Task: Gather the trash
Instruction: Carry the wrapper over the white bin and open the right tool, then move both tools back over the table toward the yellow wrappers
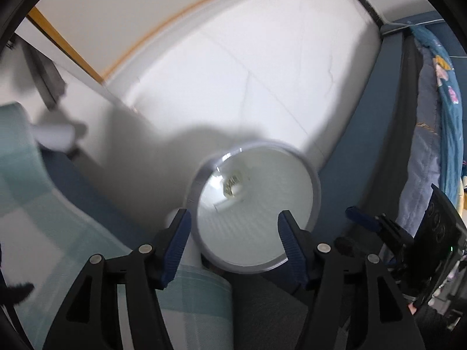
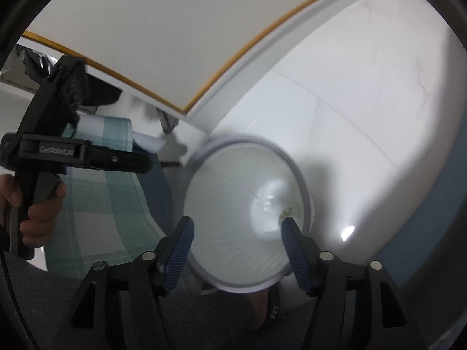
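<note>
A round grey-rimmed trash bin (image 1: 317, 192) lined with a white bag stands on the floor, and both wrist views look down into it. A small crumpled piece of trash (image 1: 233, 186) lies at its bottom, also visible deep in the bag as the trash (image 2: 290, 211) in the right wrist view. My left gripper (image 1: 235, 221) hangs open over the bin's mouth with nothing between its blue pads. My right gripper (image 2: 237, 227) is open over the same bin (image 2: 304, 180), also holding nothing. A hand (image 2: 38, 213) holds the left tool's handle.
A teal-and-white checked cloth (image 1: 38, 204) drapes to the left of the bin, and the cloth (image 2: 111, 204) shows there too. White floor tiles (image 1: 262, 73) stretch beyond. Blue patterned bedding (image 1: 449, 110) hangs at the right. A white board with a wooden edge (image 2: 146, 29) lies at the back. A sandalled foot (image 2: 268, 306) is beside the bin.
</note>
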A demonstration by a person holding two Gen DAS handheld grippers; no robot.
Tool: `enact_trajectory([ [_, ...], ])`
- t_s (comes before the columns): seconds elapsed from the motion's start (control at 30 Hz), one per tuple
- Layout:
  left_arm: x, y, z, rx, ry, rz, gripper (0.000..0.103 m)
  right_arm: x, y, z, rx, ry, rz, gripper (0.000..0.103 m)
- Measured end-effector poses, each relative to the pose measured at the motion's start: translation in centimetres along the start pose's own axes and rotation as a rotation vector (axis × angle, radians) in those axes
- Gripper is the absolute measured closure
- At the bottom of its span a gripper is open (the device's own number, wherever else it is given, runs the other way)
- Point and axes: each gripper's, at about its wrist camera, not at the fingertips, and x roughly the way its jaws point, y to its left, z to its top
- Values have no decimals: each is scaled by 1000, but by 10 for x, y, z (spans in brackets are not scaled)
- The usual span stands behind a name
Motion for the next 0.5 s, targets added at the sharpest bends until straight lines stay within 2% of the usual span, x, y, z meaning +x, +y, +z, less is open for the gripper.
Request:
enact_trajectory([
  [0.1, -28, -3, -4, 2, -87, 53, 44, -17, 4, 7, 4, -43, -6, 38],
  [0.17, -51, -2, -15, 12, -171, 123, 44, -27, 9, 11, -3, -67, -9, 38],
  [0.27, -83, -4, -38, 9, -286, 173, 43, -54, 20, 19, -28, -127, -8, 36],
  [0.5, -138, 6, -95, -154, -564, 244, 43, -128, 72, 34, -154, -293, -19, 34],
])
